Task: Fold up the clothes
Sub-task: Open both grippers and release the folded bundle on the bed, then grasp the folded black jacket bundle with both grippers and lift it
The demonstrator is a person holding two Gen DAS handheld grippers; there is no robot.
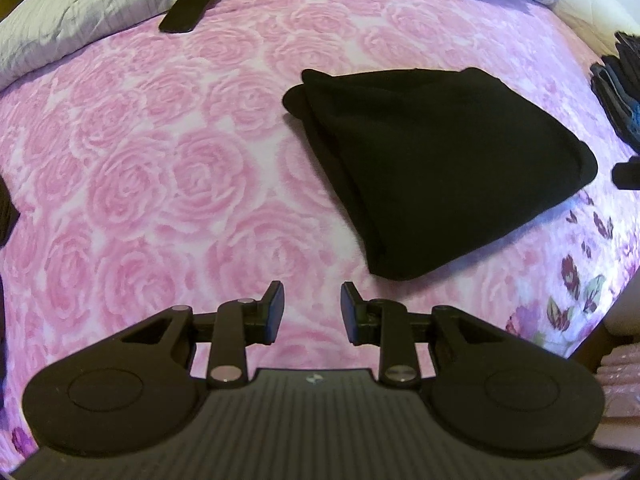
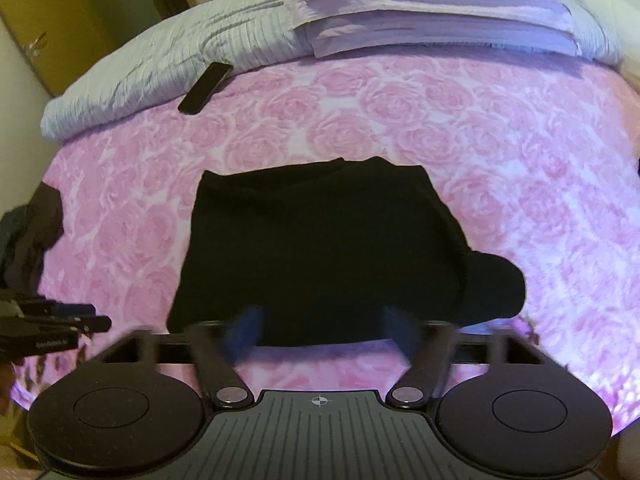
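One black garment (image 2: 320, 252) lies folded mid-bed on the pink quilt (image 1: 160, 160), and one phone (image 1: 192, 4) is seen near the pillows (image 2: 432, 12). The left gripper (image 1: 312, 312) is held released over bare quilt; the right gripper (image 2: 320, 332) is blurred but spread wide — both grasp nothing. Any final fold is best made by pinching both near corners together and carrying them across evenly — a judgement only.

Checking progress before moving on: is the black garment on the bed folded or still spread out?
Folded. The black garment lies as a compact bundle on the pink rose bedspread, with stacked layers showing along its left edge. Neither gripper holds it.
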